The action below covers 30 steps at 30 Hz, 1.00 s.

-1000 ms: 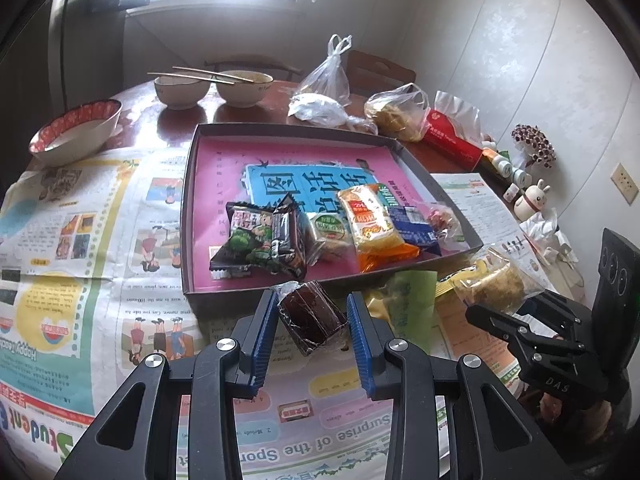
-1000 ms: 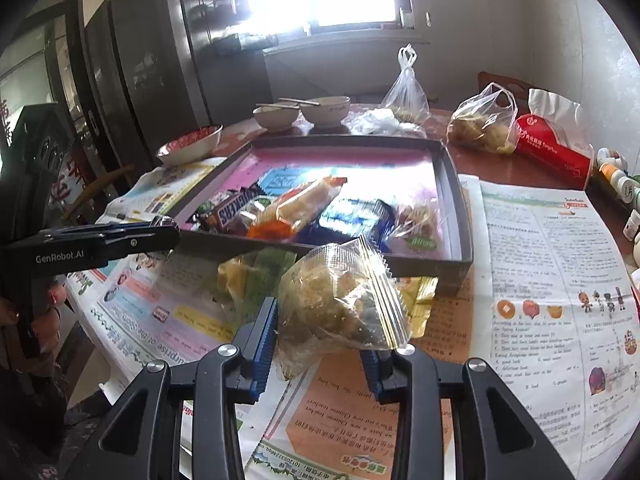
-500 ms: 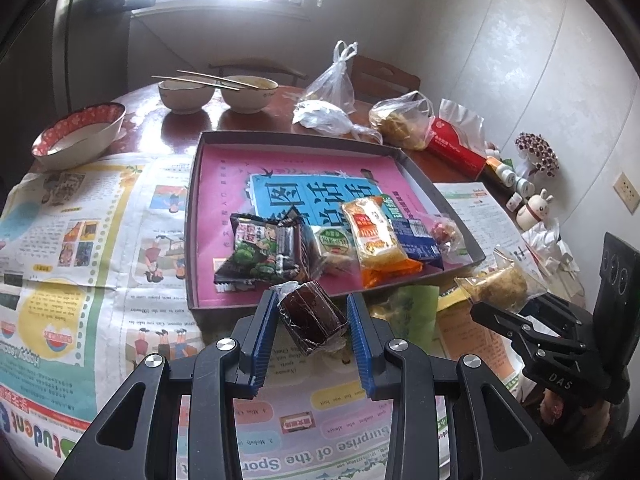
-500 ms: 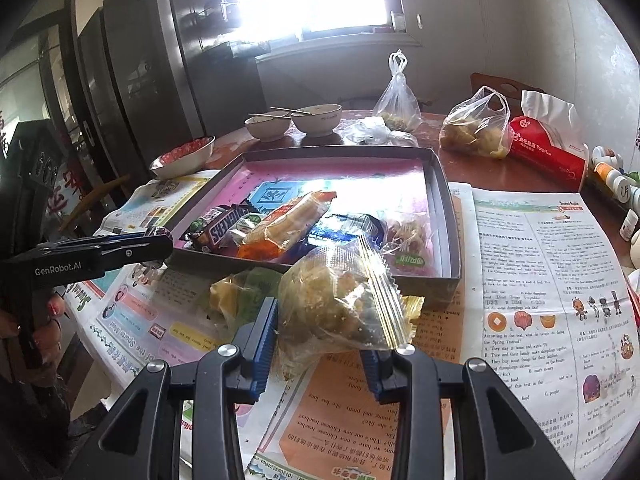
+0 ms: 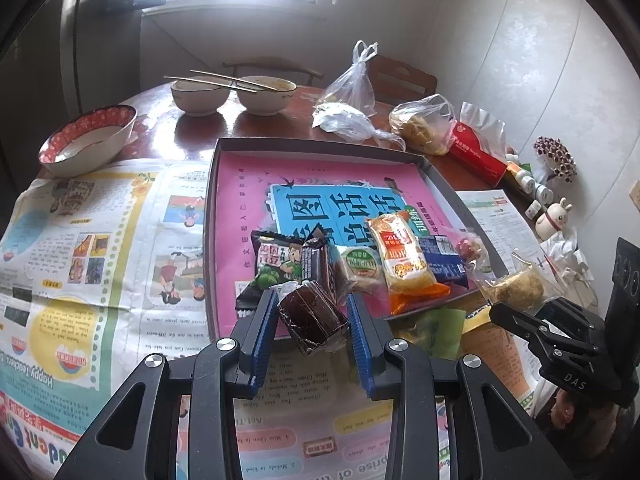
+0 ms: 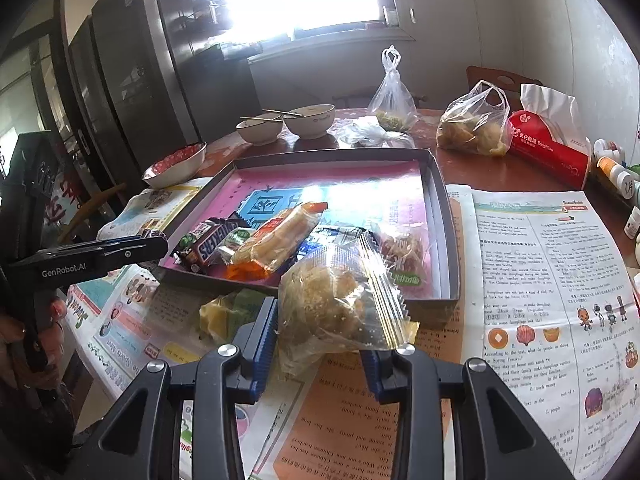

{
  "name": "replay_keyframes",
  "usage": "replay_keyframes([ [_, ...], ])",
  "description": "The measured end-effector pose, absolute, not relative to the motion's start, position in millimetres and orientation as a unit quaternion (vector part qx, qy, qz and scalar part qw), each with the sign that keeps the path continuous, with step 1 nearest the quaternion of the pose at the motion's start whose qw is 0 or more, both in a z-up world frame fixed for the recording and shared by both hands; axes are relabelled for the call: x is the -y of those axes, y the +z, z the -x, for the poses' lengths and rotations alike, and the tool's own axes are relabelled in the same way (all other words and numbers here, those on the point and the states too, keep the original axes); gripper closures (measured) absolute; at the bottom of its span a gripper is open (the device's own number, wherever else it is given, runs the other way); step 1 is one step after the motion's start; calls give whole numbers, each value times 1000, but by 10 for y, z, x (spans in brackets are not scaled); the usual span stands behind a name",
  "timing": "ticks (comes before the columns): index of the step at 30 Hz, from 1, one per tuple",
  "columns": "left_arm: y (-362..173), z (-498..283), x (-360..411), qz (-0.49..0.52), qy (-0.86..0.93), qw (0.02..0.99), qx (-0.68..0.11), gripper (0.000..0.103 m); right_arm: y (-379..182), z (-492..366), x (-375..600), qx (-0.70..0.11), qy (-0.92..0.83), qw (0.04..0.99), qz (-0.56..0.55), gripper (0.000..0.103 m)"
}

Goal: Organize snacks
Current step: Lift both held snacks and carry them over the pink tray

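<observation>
My left gripper (image 5: 313, 316) is shut on a dark brown wrapped cake (image 5: 312, 318), held above the near edge of the shallow dark tray (image 5: 320, 146) with a pink book in it. Several wrapped snacks lie along the tray's near side, among them an orange packet (image 5: 402, 258) and a green packet (image 5: 276, 266). My right gripper (image 6: 318, 320) is shut on a clear-wrapped crumbly pastry (image 6: 332, 300), held just in front of the tray (image 6: 446, 216). The same pastry (image 5: 516, 286) shows at right in the left wrist view. A yellow-green wrapper (image 6: 226, 312) lies on the newspaper.
Newspaper (image 5: 80, 240) covers the round wooden table. Two bowls with chopsticks (image 5: 232, 92) and a red-rimmed bowl (image 5: 86, 140) stand behind and left of the tray. Plastic bags (image 6: 472, 124), a red tissue pack (image 6: 548, 144) and small bottles (image 6: 616, 172) crowd the right. A person's hand (image 6: 16, 332) holds the left gripper.
Both grippers have lifted slightly and come nearer the tray with their snacks still gripped. Nothing was let go.
</observation>
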<state>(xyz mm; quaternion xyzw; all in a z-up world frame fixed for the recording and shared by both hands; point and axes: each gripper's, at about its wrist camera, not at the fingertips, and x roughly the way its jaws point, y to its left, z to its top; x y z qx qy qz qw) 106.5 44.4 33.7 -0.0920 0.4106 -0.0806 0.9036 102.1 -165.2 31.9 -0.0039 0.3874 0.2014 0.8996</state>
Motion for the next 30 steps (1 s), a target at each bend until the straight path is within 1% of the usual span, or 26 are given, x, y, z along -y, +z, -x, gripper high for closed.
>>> replay_keyframes([
  [11, 383, -1272, -236, 81, -101, 899, -418, 67, 354, -1205, 1702, -388, 197, 900, -5, 65],
  [30, 198, -1535, -12, 57, -106, 888, -443, 66, 279, -1434, 1689, -405, 196, 893, -9, 65],
])
